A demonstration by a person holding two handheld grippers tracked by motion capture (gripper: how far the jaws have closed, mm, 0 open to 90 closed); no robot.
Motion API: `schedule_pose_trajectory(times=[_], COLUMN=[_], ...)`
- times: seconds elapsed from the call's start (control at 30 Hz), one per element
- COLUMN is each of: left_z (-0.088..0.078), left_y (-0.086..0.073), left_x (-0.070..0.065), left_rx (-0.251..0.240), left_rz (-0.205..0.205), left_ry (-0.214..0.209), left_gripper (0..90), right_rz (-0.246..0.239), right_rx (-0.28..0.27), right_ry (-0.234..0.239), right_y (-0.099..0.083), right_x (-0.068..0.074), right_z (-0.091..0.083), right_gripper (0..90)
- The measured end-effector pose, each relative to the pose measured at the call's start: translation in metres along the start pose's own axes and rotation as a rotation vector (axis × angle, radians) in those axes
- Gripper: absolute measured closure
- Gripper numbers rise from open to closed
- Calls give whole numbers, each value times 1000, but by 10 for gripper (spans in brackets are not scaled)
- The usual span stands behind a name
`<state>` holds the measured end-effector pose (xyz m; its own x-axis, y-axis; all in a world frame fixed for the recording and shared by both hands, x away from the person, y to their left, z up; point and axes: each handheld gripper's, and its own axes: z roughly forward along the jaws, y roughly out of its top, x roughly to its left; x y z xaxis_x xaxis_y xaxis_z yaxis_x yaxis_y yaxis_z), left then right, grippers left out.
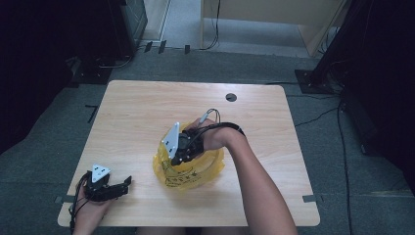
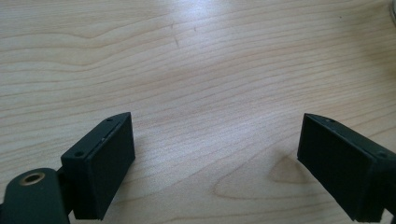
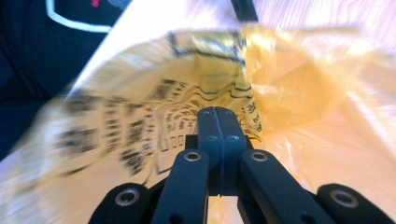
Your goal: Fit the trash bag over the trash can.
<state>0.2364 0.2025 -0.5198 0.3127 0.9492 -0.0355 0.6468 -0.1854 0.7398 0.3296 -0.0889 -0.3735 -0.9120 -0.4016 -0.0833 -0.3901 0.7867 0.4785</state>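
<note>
My right gripper (image 1: 172, 157) is down over the yellow plastic bag (image 1: 195, 175), which sits near the middle of the table (image 1: 137, 107), a little toward my edge. In the right gripper view the jaws are pressed together, and the bag's printed film (image 3: 140, 126) rises close around them; I judge a fold of it is pinched between the pads, though the pinch point itself is hidden behind the jaws. The film looks slack and billowed, with black print across one face. My left gripper (image 1: 128, 182) rests at the near left corner of the table, well apart from the bag, jaws spread wide over bare wood (image 2: 210, 93), nothing between them. Step in hand, as I read it: lifting or opening out the bag by one edge. Next move calls for bringing the left gripper across to catch the opposite edge, so the film can be spread without slipping from the right-hand pinch.
</note>
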Motion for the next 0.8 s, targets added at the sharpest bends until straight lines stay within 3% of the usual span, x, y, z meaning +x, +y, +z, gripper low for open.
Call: schedule_pose_trajectory(times=[0.47,0.8], left_z=[0,1], left_y=[1,1], left_x=[0,-2], left_rx=[5,11], left_rz=[5,19], left_ry=[4,17], left_gripper=[106,105], right_rz=[-57,-36], right_rx=[-98,-172], right_ry=[-41,-82], right_y=[-5,-38], right_x=[47,82], right_z=[-53,-70], right_gripper=[900,900])
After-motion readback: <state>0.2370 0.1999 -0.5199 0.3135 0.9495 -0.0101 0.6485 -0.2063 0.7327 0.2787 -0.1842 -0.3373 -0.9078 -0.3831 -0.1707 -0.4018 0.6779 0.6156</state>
